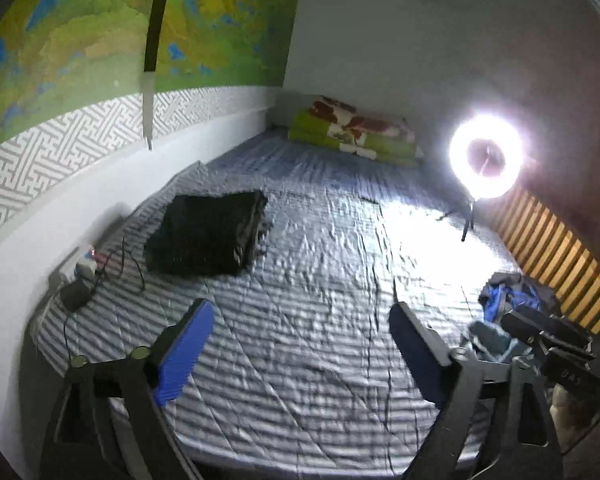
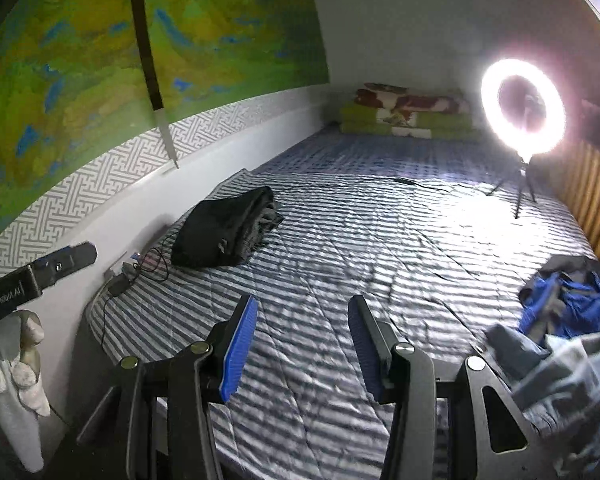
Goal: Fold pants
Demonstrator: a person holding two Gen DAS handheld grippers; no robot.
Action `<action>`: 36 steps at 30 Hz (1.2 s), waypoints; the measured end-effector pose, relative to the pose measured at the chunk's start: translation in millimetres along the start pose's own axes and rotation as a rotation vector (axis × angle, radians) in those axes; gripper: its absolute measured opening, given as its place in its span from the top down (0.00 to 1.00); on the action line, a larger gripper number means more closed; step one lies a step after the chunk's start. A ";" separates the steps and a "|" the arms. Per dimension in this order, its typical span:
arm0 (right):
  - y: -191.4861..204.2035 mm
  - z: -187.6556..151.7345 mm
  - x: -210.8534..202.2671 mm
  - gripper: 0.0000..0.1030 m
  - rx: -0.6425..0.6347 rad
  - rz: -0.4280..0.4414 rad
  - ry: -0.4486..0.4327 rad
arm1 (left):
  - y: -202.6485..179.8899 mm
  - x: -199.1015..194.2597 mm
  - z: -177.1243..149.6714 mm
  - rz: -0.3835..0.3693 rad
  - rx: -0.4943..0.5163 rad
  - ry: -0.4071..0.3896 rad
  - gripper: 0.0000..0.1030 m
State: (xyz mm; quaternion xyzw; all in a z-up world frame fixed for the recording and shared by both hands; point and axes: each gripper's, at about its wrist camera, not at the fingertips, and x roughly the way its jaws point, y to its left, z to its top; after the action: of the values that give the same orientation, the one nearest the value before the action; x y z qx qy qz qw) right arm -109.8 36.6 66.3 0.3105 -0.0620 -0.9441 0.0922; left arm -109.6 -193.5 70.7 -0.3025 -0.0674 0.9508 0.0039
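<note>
While both the left gripper (image 1: 300, 360) and right gripper (image 2: 302, 348) hover spread and empty above the striped bed (image 1: 320, 280), folded black pants (image 1: 208, 236) lie by the wall, apparently set aside; a crumpled clothes pile (image 2: 560, 320) waits at right.

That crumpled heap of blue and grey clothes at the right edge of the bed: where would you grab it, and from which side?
Probably at a raised fold on top of the crumpled pile, coming down from above and from its left side with the open right hand-held gripper. It is a loose heap with no flat edge showing, so a standing ridge of cloth gives the fingers something to close on.
</note>
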 end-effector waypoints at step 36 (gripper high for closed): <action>40.0 -93.4 -45.9 0.24 -0.030 -0.071 0.031 | 15.0 -24.6 -82.3 0.035 -0.017 0.052 0.00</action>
State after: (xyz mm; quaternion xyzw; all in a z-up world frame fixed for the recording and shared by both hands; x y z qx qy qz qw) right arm -12.3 1.8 25.0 0.3258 -0.0354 -0.9426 0.0641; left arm -41.6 -199.3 16.4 -0.3284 -0.0701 0.9418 -0.0137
